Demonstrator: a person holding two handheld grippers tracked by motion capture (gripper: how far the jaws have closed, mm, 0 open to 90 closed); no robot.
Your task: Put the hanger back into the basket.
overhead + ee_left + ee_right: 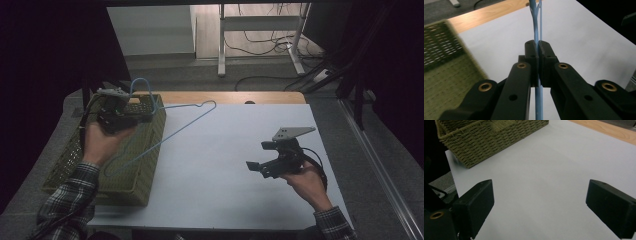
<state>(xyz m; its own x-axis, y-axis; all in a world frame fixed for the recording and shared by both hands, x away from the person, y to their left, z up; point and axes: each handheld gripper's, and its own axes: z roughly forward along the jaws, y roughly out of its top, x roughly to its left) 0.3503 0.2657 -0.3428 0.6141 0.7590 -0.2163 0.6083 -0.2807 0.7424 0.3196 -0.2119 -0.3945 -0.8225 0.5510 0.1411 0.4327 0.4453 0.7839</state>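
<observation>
A light blue wire hanger [186,124] hangs tilted, its hook out over the white sheet and its lower corner down by the green woven basket [148,165]. My left gripper [148,114] is above the basket's far end, shut on the hanger's wire. In the left gripper view the jaws [538,53] press together on the blue wire [535,22], which runs up past them. My right gripper [254,167] is held low over the sheet at the right, open, with nothing between its fingers [474,203]; its own view looks toward the basket [486,140].
The white sheet [220,160] covers most of the table, with a wooden strip [240,97] along the far edge. Beyond it are a desk frame and cables on the floor. Dark curtains close in both sides.
</observation>
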